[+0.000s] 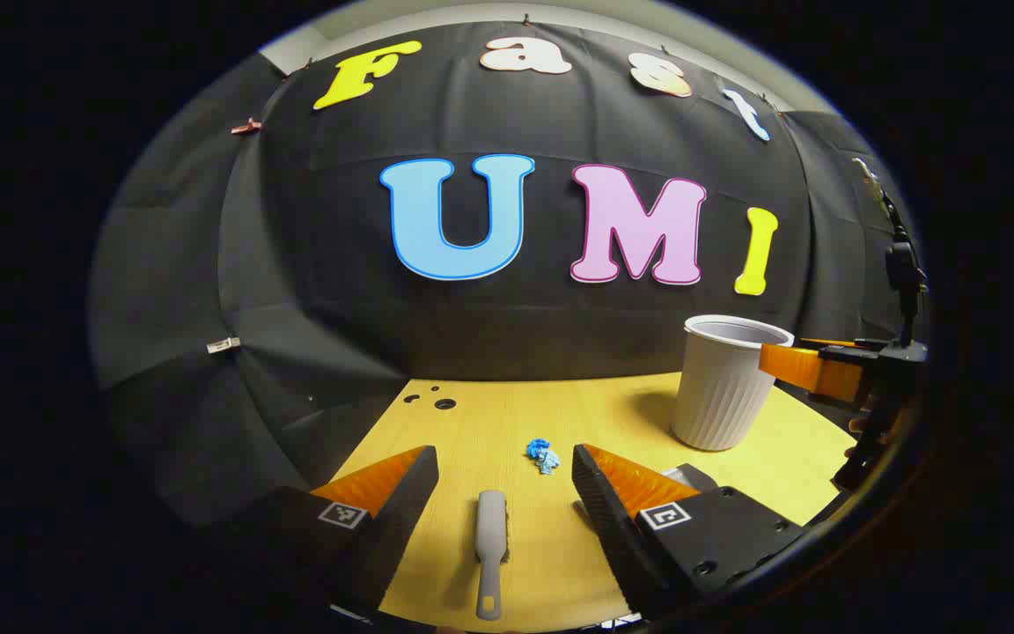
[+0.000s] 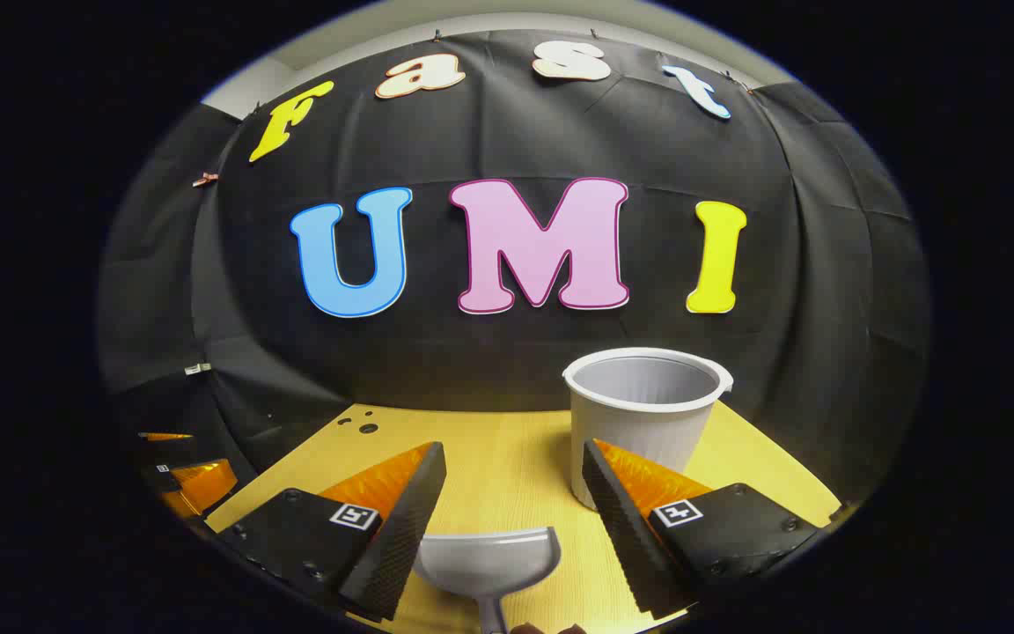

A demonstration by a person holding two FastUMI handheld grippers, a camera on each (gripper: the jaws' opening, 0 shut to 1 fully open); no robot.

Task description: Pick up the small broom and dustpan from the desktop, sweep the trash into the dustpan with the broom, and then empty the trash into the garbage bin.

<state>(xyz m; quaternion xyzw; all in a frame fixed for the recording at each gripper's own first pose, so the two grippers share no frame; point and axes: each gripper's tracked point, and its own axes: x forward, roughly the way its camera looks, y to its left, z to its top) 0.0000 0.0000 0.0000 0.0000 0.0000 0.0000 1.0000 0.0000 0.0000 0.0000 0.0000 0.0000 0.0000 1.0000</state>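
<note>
A small grey broom point(image 1: 489, 550) lies on the yellow desktop point(image 1: 481, 414), handle toward me, between the fingers of my left gripper point(image 1: 503, 453), which is open and apart from it. Just past the broom's head sits a crumpled blue scrap of trash point(image 1: 543, 455). The grey dustpan point(image 2: 488, 559) rests on the desktop point(image 2: 507, 427) with its scoop facing away, between the spread fingers of my open right gripper point(image 2: 514, 449). A white ribbed garbage bin point(image 1: 727, 383) point(image 2: 645, 414) stands upright at the right rear of the desk.
The right gripper point(image 1: 824, 370) hangs beside the bin's rim in the left gripper view. At the far left edge of the right gripper view is the left gripper point(image 2: 190, 480). Small holes point(image 1: 437, 401) mark the desk's back left corner. Black cloth walls close the back.
</note>
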